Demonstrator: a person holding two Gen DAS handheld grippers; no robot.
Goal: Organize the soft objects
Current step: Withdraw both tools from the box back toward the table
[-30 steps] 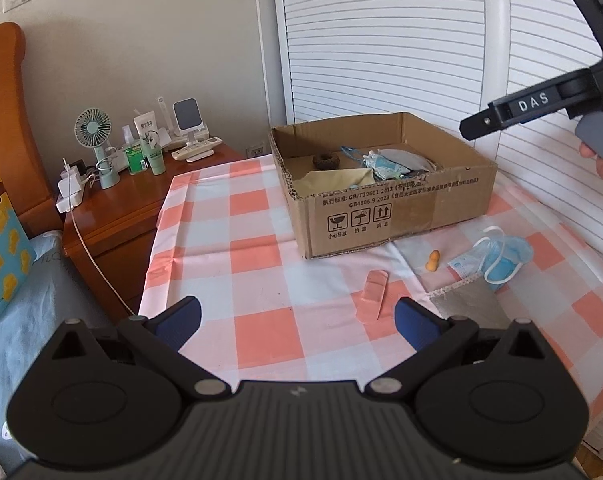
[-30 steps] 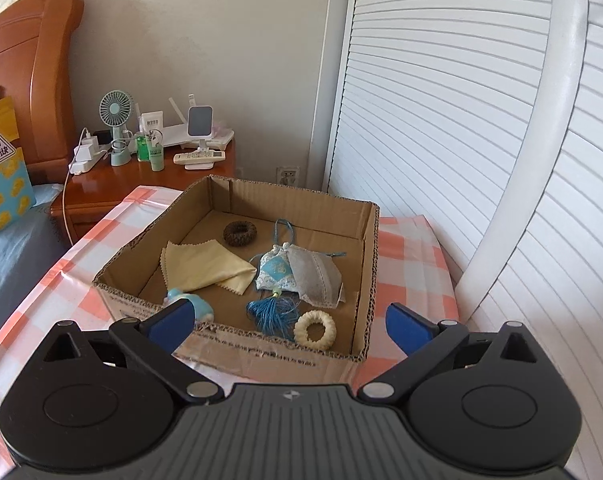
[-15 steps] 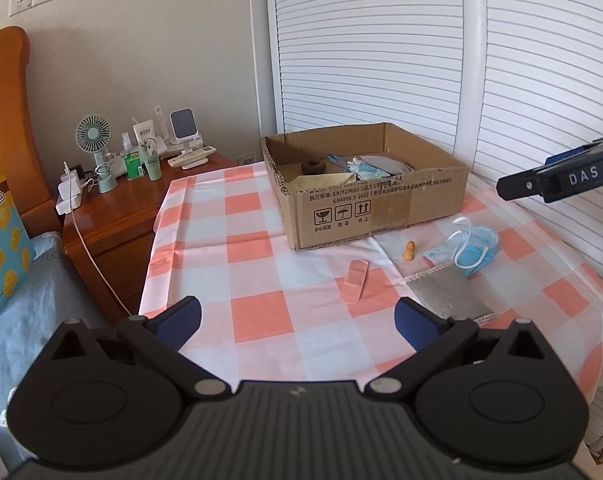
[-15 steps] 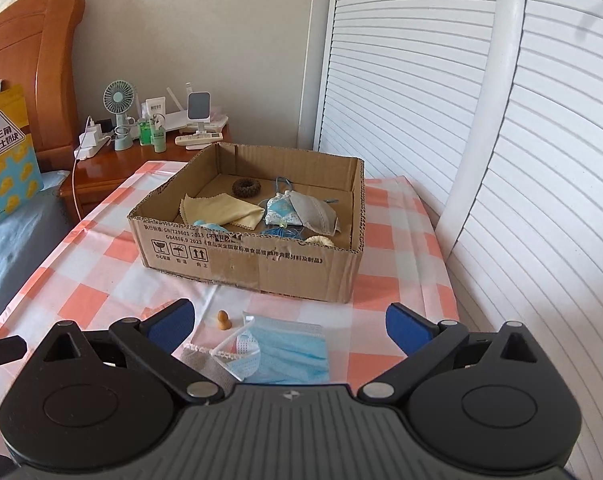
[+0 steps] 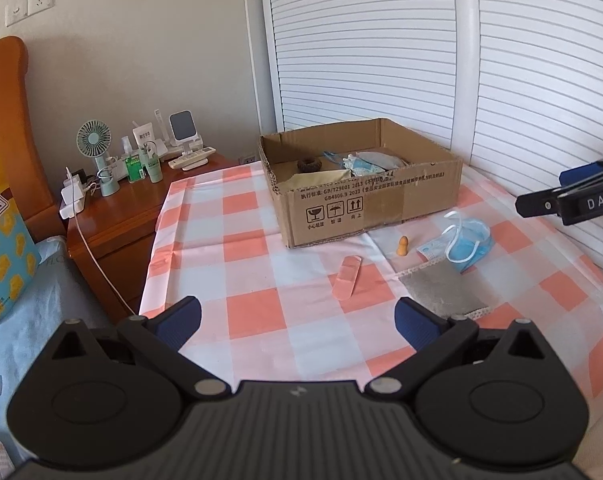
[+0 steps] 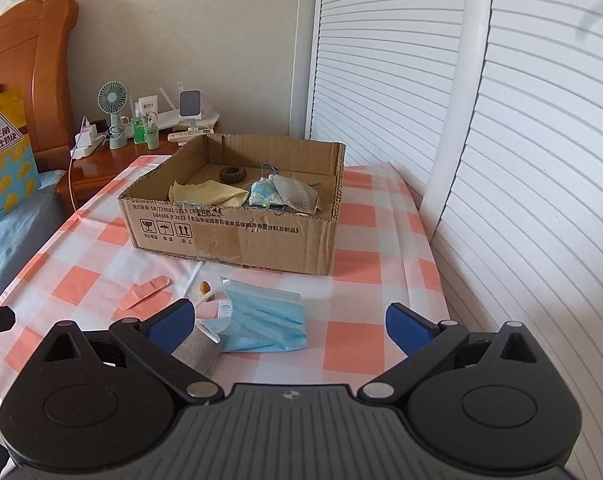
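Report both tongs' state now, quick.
Left tongs: open, holding nothing, above the checked tablecloth.
Right tongs: open, holding nothing, over the blue face mask.

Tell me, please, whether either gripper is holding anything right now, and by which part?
Nothing is held: the left gripper and right gripper are both open and empty above the table.

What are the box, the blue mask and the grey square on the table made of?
Box: brown corrugated cardboard, matte, fluted edges showing. Mask: thin pleated blue fabric, probably non-woven, with white ear loops. Grey square: looks like woven cloth with pale lacy trim; exact fibre unclear.
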